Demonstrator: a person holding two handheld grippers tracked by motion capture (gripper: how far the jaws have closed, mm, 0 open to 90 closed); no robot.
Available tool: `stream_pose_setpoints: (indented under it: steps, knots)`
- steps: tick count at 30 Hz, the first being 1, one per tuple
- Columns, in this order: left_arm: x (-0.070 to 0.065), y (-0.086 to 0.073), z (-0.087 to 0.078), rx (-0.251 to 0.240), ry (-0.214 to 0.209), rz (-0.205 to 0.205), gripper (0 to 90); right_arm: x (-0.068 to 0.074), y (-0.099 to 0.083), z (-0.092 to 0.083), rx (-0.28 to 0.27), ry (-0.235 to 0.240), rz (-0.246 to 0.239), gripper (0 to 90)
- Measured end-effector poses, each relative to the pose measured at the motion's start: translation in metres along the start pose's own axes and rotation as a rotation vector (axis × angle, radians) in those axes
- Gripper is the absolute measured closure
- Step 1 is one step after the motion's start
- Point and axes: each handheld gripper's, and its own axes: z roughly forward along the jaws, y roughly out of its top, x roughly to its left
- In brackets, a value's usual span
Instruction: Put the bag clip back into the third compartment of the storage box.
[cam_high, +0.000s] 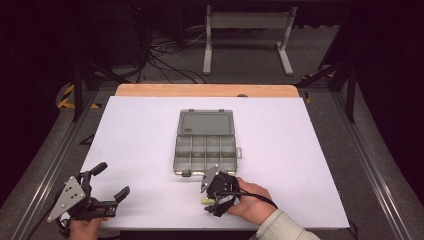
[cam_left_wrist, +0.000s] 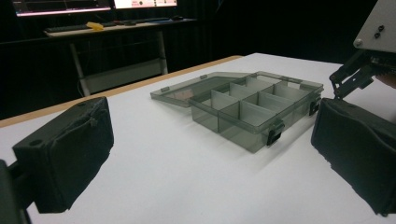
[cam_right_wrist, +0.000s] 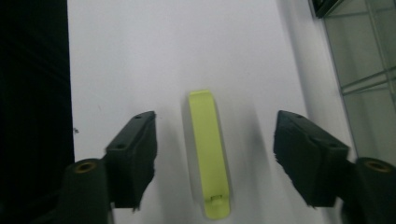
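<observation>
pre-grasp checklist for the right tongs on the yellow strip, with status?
1. Strip lies between the jaws of the right tongs: ok.
2. Pads clear of the strip, gap on both sides: ok, jaws open, nothing gripped yet.
3. Strip runs lengthwise along the jaws, roughly centred: ok.
4. Strip flat on the table, nothing else touching it: ok.
5. Box open, lid laid back, compartments reachable: ok. Whether all compartments are empty: cannot tell.
6. Left tongs open, holding nothing, well apart from the strip: ok.
</observation>
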Motion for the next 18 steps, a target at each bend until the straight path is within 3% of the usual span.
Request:
stream_pose_setpoints:
  steps: [13,18]
  knots:
    - [-0.0001,0.0,0.0003,0.0,-0.001,0.002,0.0,0.0031,-0.0004,-0.0004,0.035,0.04,-0.033,77.5]
    - [-0.0002,0.0,0.0001,0.0,0.0,0.003,0.0,0.0037,-0.0004,-0.0014,0.032,0.038,-0.038,77.9]
